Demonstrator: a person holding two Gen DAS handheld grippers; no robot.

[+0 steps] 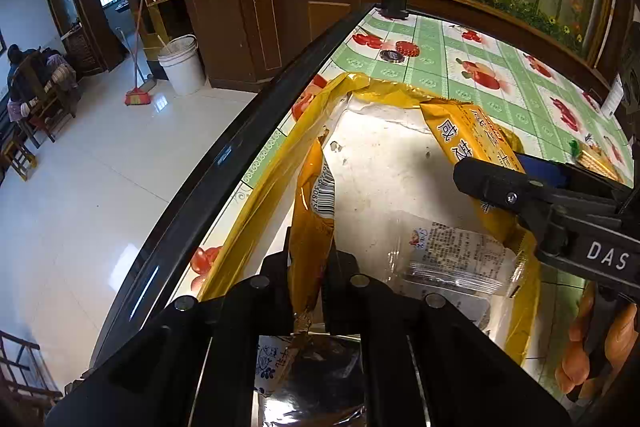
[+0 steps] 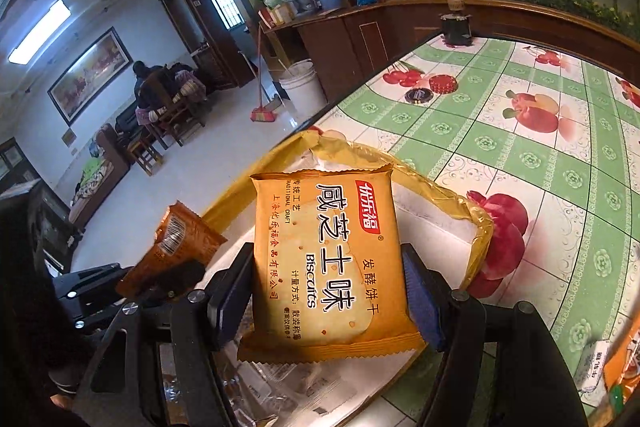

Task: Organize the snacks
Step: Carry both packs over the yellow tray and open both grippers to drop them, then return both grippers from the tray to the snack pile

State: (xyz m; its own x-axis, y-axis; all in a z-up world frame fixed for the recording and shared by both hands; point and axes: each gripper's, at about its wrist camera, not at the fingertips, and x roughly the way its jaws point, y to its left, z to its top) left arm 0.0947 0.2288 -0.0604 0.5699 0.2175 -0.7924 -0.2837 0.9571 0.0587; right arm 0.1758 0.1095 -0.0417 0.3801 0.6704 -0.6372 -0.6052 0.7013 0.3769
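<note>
Two orange foil biscuit packets are held above a shallow gold-rimmed tray with a white floor (image 1: pixel 256 183), one in each gripper. The left gripper (image 1: pixel 310 269) has its jaws closed on the lower end of a narrow, edge-on orange packet with a barcode label (image 1: pixel 314 223), which stands roughly upright over the tray's near left part. The right gripper (image 2: pixel 332 291) clamps a flat square orange packet printed with "Biscuits" and Chinese characters (image 2: pixel 326 259) between its blue pads (image 2: pixel 420 299), gripping it by both side edges with the printed face towards the camera. In the left wrist view this square packet (image 1: pixel 472 139) sits at the right side of the tray, with the right gripper (image 1: pixel 516 175) reaching in from the right.

On the tray floor, near the grippers, lies a clear plastic wrapper with printed text (image 1: pixel 460 255). The tray rests on a table covered with a green-and-white checked cloth printed with red fruit (image 2: pixel 532 131), close to the table's left edge. Far along the cloth sit a small round red-topped disc (image 2: pixel 442 83) and a dark round disc (image 2: pixel 418 95) just beside it. At the far right edge of the right wrist view, more snack packets (image 2: pixel 608 359) lie on the cloth.
</note>
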